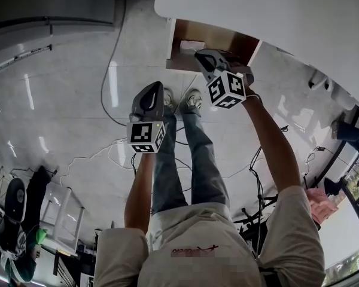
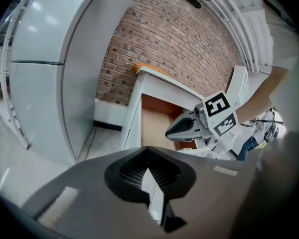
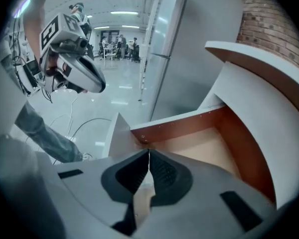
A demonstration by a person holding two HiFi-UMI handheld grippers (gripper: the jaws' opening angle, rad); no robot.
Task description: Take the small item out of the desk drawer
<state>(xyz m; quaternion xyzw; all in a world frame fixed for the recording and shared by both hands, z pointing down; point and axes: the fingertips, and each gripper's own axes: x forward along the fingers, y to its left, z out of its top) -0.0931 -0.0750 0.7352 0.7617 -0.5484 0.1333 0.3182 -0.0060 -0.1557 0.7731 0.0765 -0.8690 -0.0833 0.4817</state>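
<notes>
At the drawer's (image 1: 218, 36) open front, holding the right gripper (image 1: 198, 54) clenched on nothing, left gripper (image 1: 151, 88) likewise, well outside the drawer; risks shoving the small item (image 1: 191, 45) inside the drawer deeper unless unclenched first.

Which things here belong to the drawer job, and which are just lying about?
Job: open desk drawer; small white item inside it; right tool, shut, at the drawer.
Lying about: floor cables; brick wall; tall grey cabinet.
</notes>
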